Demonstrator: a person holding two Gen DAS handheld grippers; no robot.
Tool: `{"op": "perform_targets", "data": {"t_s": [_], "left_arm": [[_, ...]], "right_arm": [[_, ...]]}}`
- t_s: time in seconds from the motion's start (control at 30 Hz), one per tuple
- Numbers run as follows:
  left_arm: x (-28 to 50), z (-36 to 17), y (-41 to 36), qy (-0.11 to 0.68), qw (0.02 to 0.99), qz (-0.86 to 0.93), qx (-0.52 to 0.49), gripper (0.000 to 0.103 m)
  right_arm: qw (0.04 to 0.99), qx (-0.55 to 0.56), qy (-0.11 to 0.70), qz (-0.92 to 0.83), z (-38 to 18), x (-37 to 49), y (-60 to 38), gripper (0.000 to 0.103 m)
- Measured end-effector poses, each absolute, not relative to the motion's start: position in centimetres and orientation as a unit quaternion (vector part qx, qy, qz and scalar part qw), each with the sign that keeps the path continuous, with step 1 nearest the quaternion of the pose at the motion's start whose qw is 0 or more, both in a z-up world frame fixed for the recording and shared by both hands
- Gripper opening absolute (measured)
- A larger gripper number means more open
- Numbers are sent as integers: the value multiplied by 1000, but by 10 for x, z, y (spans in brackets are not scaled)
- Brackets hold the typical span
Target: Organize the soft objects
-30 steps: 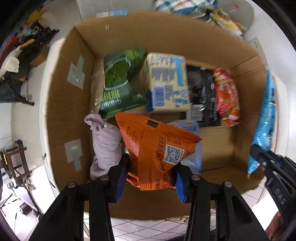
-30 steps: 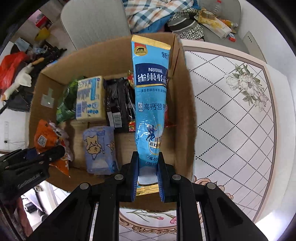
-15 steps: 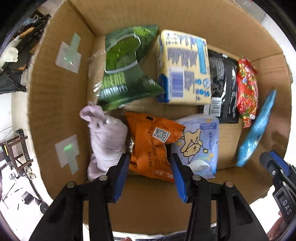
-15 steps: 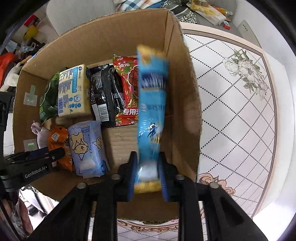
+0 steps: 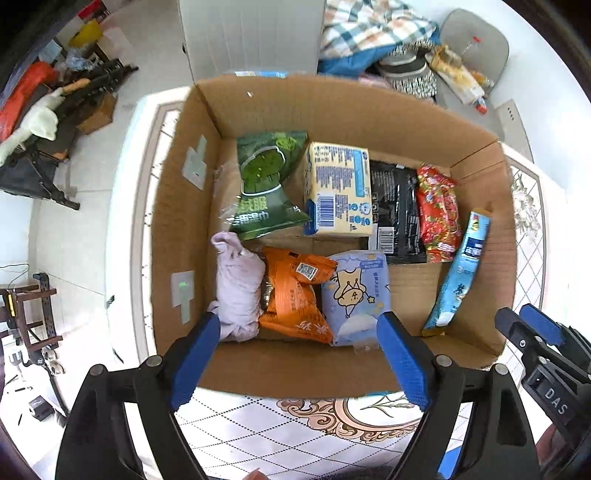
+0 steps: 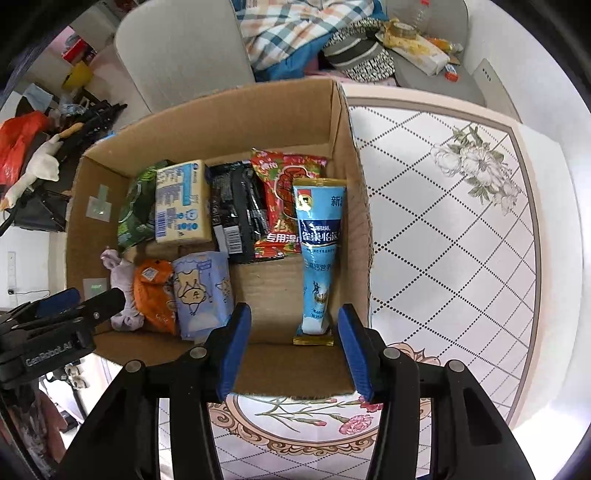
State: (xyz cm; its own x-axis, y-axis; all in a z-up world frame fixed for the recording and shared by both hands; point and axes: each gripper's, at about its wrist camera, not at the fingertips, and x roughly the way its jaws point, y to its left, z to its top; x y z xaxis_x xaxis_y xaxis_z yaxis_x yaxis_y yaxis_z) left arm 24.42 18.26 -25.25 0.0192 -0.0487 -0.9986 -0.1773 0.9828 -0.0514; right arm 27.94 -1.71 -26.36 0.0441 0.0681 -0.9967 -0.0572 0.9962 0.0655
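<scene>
A cardboard box [image 5: 184, 177] [image 6: 343, 155] on the table holds soft packs. The orange snack bag [image 5: 291, 295] [image 6: 153, 291] lies in the front row between a lilac cloth bundle [image 5: 238, 284] and a pale blue cartoon pack [image 5: 356, 291]. The blue Nestle pouch [image 6: 319, 254] [image 5: 458, 273] leans against the box's right wall. My left gripper [image 5: 299, 362] is open and empty above the near wall. My right gripper [image 6: 293, 350] is open and empty, just in front of the pouch's lower end.
The back row holds a green pack [image 5: 267, 184], a yellow pack [image 5: 338, 192], a black pack [image 5: 395, 210] and a red pack [image 5: 437, 210]. The patterned tabletop [image 6: 443, 240] extends right of the box. Chairs with clothes [image 6: 295, 33] stand behind.
Both grippers let go and pulled back above the box: the left released the orange bag into the front row, the right released the blue pouch against the right wall.
</scene>
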Motion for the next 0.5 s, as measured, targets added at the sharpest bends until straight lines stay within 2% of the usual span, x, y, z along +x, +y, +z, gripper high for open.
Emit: {"op": "perform_targets", "data": {"t_s": [0.03,0.2,0.23,0.3,0.37,0.5], "left_arm": [[244,-248,182,693,715,46,-78,97],[229,-227,174,667,740,53,-72,97],[226,-224,172,662,744,55,-70,97],[226,-225,169,655,750,56,-72,97],[223,-218,168,646,757,62,-75,97],[218,-208,171,633,766,66,-94,97]], "right_arm": [[725,1,688,43,-261,277,-17,52],[736,-6,676,48,-246,263,-17,55],[738,-6,673,49,-243,261,-18,58],[743,-8,668,51,-238,258,-18,76],[748,-14,662,48,-232,255,-18,86],[753,-15,656,50,-224,253,-20,99]]}}
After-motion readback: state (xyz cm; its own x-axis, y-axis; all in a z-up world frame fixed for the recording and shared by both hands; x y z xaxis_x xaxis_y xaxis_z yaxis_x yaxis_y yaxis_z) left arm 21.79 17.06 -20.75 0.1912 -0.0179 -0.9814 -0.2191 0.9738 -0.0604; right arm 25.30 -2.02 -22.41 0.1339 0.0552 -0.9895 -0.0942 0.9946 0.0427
